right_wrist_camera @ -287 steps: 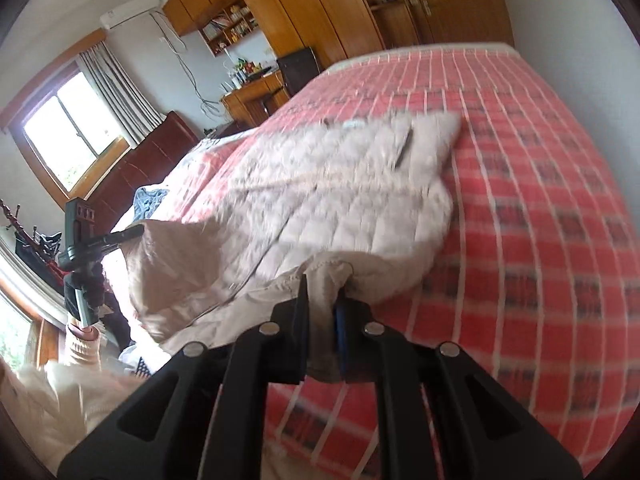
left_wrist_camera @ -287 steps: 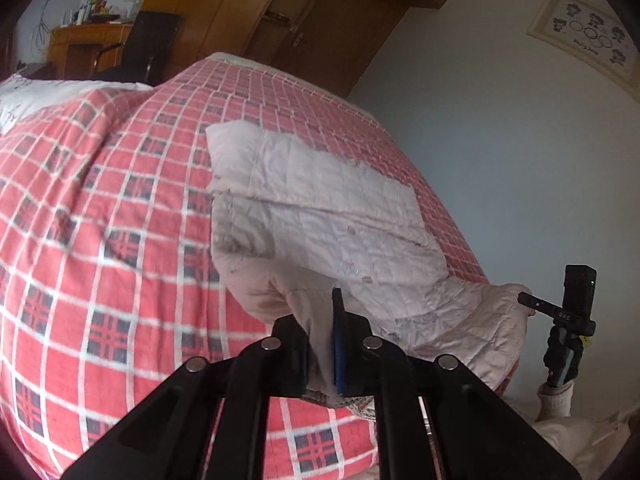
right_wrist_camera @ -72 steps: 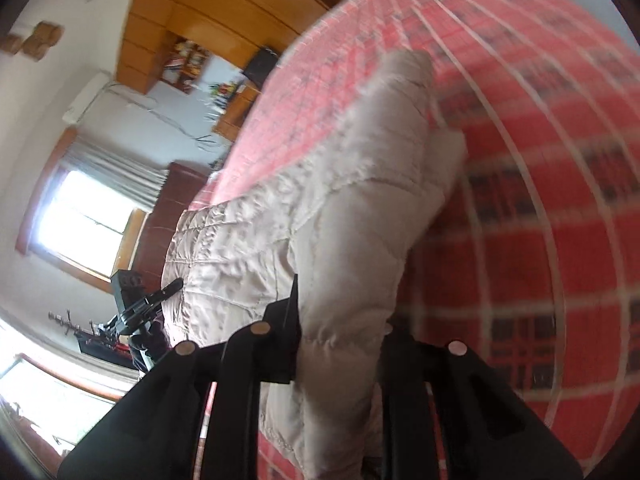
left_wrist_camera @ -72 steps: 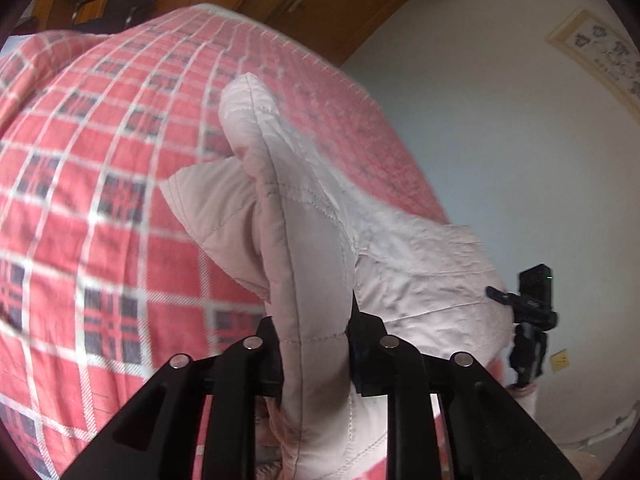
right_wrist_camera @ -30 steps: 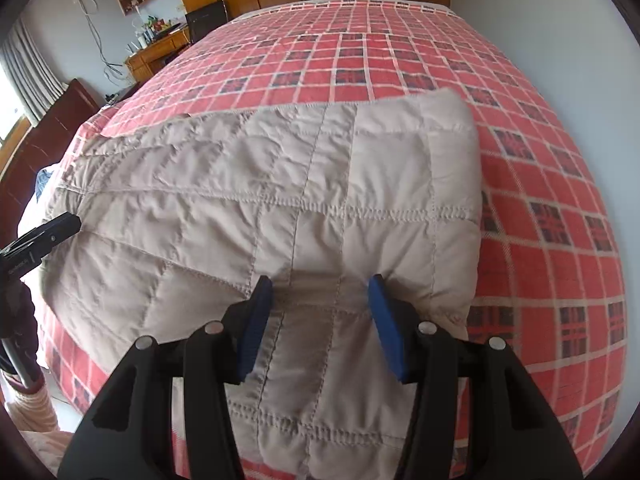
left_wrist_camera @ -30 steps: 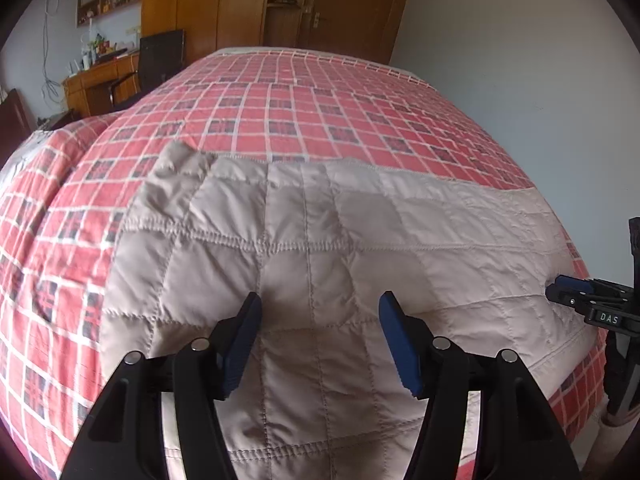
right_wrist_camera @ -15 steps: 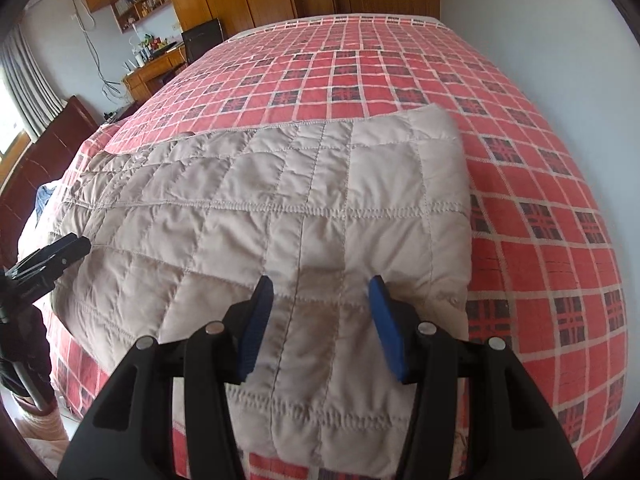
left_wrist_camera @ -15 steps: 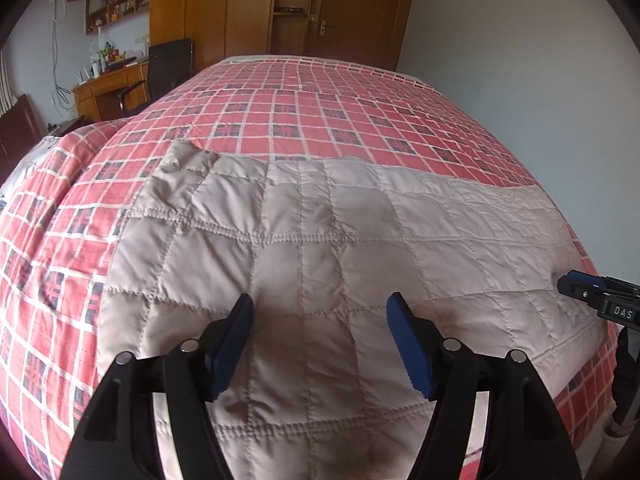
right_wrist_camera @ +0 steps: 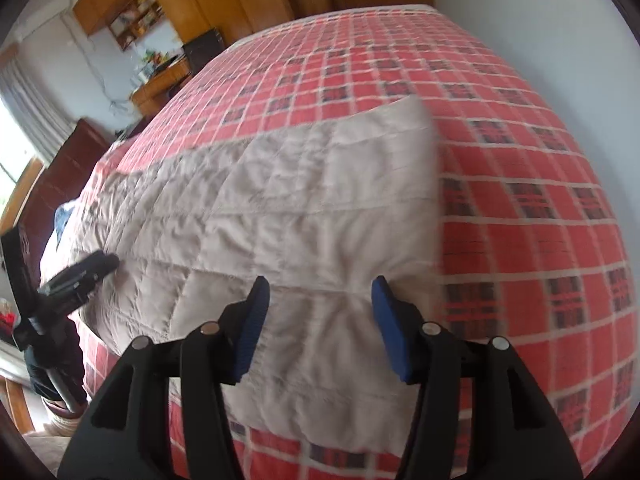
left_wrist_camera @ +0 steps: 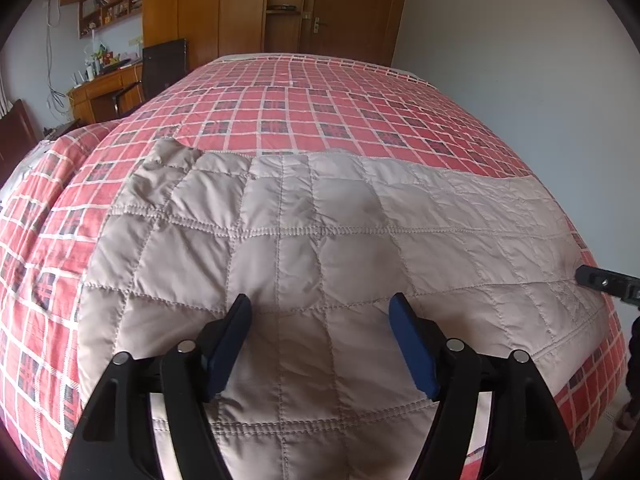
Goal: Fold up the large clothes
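Across the left wrist view, a beige quilted garment (left_wrist_camera: 320, 248) lies folded into a broad flat band on a bed (left_wrist_camera: 312, 96) covered by a red checked spread. It fills the middle of the picture from nine o'clock to three o'clock, its far edge running almost straight, with a small raised corner toward ten o'clock. At six o'clock the left hand-held gripper (left_wrist_camera: 320, 316) is released: its blue-padded fingers (left_wrist_camera: 234, 336) stand wide apart above the fabric with nothing between them. At three o'clock the black tip of the right hand-held gripper (left_wrist_camera: 604, 282) shows just beside the garment's end; whether it touches the cloth cannot be told. Toward twelve o'clock stand wooden wardrobes (left_wrist_camera: 224, 8), and at ten o'clock a desk (left_wrist_camera: 108, 88) with a dark chair (left_wrist_camera: 164, 64) beside it.

Seen from the right wrist, somewhat blurred, the same garment (right_wrist_camera: 280, 208) stretches from nine o'clock to about one o'clock, its squared end near the middle right and checked spread beyond it toward three o'clock. The right hand-held gripper (right_wrist_camera: 320, 304) at six o'clock is likewise released, fingers (right_wrist_camera: 394, 328) spread over the fabric, gripping nothing. At nine o'clock the left hand-held gripper (right_wrist_camera: 80, 276) appears at the garment's far end. A curtained window (right_wrist_camera: 24, 136) sits at ten o'clock, beside a dark wooden headboard (right_wrist_camera: 68, 160).
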